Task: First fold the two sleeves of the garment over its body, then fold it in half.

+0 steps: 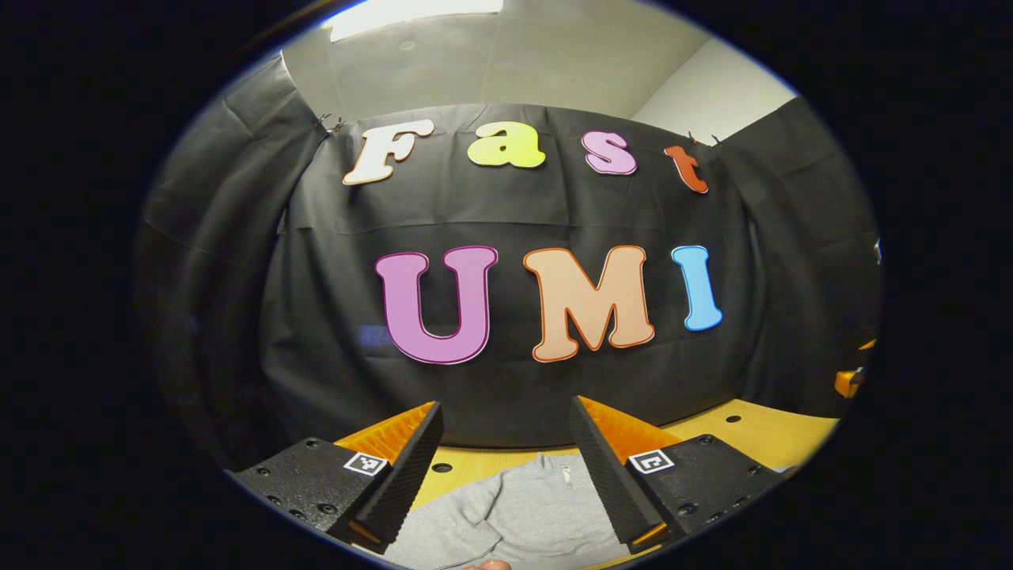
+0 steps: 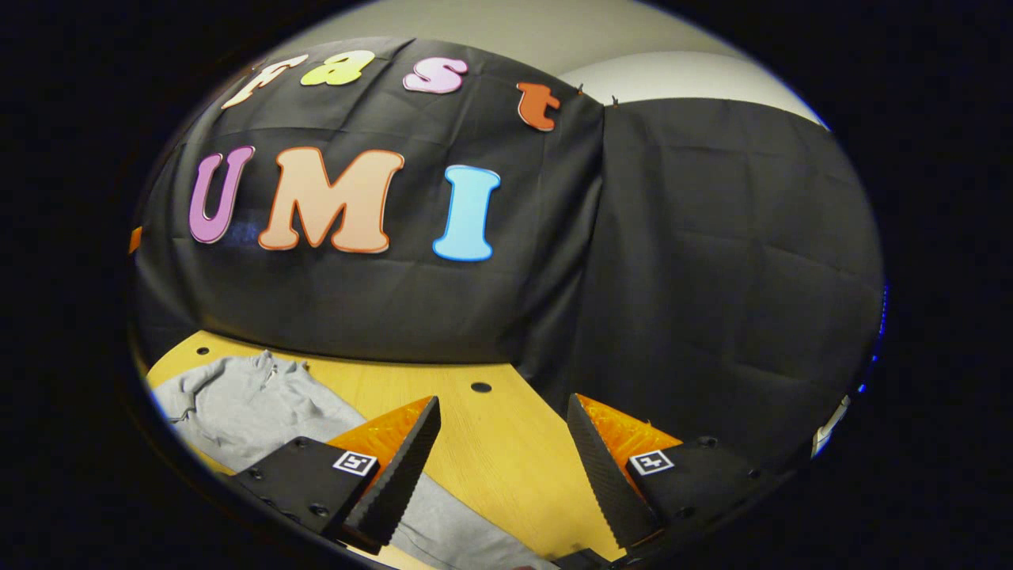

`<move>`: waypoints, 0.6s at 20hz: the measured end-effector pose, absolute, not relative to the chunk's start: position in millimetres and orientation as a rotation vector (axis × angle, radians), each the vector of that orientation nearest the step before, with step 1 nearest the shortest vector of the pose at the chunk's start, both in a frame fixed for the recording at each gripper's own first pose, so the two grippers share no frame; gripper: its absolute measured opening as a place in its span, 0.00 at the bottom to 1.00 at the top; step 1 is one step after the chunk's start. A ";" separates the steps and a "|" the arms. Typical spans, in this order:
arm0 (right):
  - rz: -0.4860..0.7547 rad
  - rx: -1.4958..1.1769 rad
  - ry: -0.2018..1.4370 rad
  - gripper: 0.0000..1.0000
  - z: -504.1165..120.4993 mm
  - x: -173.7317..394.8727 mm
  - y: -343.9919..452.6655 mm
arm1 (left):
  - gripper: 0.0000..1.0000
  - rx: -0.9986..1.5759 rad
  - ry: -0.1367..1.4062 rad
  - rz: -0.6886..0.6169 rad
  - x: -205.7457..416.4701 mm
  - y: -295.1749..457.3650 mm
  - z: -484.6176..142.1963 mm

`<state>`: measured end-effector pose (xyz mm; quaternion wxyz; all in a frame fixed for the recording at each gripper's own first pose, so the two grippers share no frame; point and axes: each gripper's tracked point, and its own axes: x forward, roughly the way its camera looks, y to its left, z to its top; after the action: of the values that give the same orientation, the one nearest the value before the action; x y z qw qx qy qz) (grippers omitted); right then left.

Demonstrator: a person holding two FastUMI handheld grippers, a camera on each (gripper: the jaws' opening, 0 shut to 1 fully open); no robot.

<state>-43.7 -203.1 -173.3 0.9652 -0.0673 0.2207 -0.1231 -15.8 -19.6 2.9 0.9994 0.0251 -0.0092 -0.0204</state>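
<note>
Garment (image 1: 514,514) first: from the left gripper view I see a grey sweatshirt lying flat on the wooden table (image 1: 760,431), its collar and short zip pointing away from me toward the black cloth wall (image 1: 506,214), so its long axis runs roughly straight ahead along that gripper's line of sight. My left gripper (image 1: 506,455) hangs above it with fingers spread wide and nothing between them — the collar sits right in the gap, but lower down, on the table. From the right gripper view the same garment (image 2: 245,404) lies off to the left, collar at the far end near the wall, and one sleeve (image 2: 467,538) trails toward the near edge, passing under my right gripper's (image 2: 502,459) left finger (image 2: 396,475) in the picture; I cannot tell whether it touches. That gripper is also wide apart and holding nothing, with bare tabletop and a round hole (image 2: 480,387) in the board showing between its fingers. The right gripper view gives me the sleeve; the left gripper view gives me the zip and a second gripper's edge (image 1: 851,380) at far right.
</note>
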 end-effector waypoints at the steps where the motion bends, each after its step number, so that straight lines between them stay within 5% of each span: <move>1: -0.256 -0.136 0.474 1.00 -183.0 -50.0 -208.7 | 0.94 0.051 -0.017 -0.044 -14.3 -20.5 2.4; 12: -0.272 -0.094 0.872 1.00 -327.8 -142.8 -237.7 | 0.93 0.061 0.007 -0.056 -13.9 -34.5 -8.3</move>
<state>-142.8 -237.7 -327.8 0.8964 -0.0454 0.4209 -0.1313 -13.9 -34.5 -8.3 0.9991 0.0303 0.0033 -0.0278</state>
